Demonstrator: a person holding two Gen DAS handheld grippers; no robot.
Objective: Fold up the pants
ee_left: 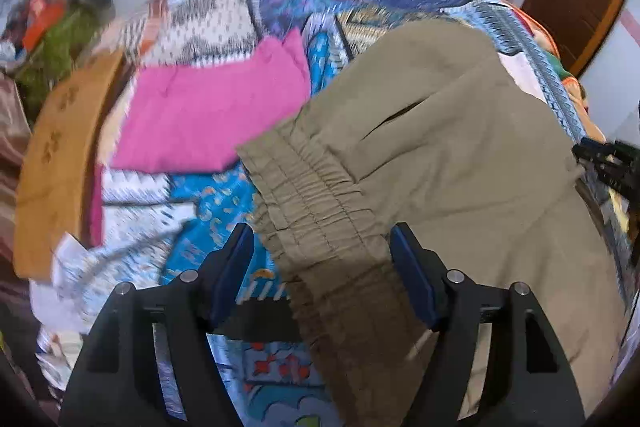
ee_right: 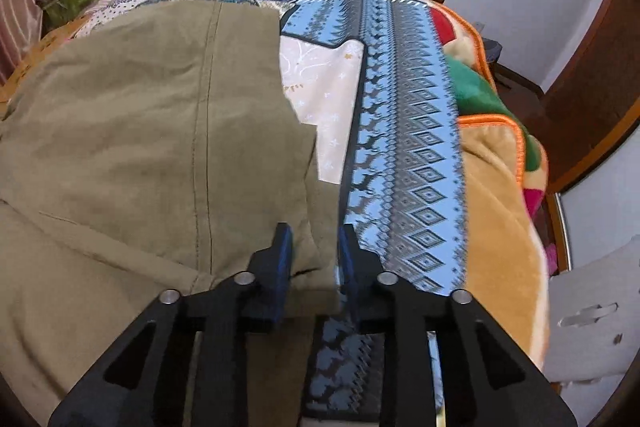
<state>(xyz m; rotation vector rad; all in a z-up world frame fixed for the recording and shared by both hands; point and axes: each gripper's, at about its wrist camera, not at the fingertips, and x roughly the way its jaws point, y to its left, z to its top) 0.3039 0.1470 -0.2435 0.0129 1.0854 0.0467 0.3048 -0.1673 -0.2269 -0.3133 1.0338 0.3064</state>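
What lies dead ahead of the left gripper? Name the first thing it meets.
The olive pants: their gathered elastic waistband already sits between the open jaws of the left gripper, so going straight on meets that fabric first; depth is unclear.

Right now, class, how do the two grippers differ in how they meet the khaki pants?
The left gripper stands wide open around the gathered waistband; the right gripper is nearly closed, pinching a plain edge of the khaki pants. Both have blue-padded black fingers and work above the patchwork bedspread.

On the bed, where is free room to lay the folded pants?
Free: the patchwork bedspread between the khaki pants and the orange-edged blanket. Crowded: the left, where the pink cloth lies close beside the pants' waistband.
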